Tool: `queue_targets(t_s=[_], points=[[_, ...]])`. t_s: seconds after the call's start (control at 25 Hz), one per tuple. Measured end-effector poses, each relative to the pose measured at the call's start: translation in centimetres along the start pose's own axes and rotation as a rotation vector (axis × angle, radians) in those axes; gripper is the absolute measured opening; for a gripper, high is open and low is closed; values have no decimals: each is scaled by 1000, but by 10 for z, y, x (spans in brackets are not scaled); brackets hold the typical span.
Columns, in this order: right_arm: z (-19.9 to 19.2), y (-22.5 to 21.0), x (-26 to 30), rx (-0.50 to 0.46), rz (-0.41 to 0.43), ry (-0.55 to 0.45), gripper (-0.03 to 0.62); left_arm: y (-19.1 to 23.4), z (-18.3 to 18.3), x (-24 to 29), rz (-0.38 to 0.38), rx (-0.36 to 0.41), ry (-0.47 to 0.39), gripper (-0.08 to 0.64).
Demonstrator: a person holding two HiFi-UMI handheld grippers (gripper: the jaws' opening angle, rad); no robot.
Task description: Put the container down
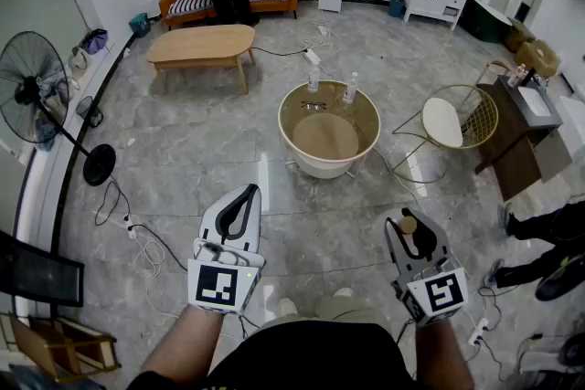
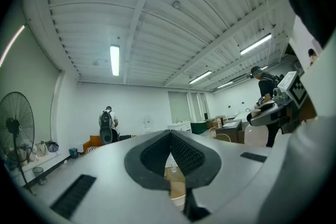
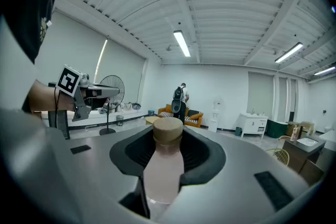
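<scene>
pinkish plastic, the bottle [image 3: 164, 168] seems light, stiff and slick, best held mid-body where the right gripper [image 3: 168, 145] clamps it in its jaws; the left gripper [image 2: 170, 153] has its jaws closed, empty.

There are two grippers, a left gripper [image 1: 243, 196] and a right gripper [image 1: 413, 231]. There are three bottles: one bottle [image 3: 164, 165] between the right jaws, plus a second bottle [image 1: 313, 78] and a third bottle [image 1: 351, 88] on the one round desk [image 1: 297, 128]. One fan [image 1: 35, 87], one sofa [image 1: 187, 0], one chair [image 1: 457, 119].
</scene>
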State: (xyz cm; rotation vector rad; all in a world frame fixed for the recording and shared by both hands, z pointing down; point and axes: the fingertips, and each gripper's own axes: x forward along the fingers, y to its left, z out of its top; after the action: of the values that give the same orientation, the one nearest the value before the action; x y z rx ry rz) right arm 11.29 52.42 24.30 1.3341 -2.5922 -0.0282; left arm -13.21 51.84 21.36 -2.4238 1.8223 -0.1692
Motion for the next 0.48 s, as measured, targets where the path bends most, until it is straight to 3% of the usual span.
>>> queue_targets(t_s=[0.16, 0.48], points=[[1, 4, 4, 1, 14, 9, 145, -7, 6, -3, -15, -33, -38, 15], [2, -3, 18, 0, 25, 1, 144, -5, -1, 7, -17, 3, -33, 15]])
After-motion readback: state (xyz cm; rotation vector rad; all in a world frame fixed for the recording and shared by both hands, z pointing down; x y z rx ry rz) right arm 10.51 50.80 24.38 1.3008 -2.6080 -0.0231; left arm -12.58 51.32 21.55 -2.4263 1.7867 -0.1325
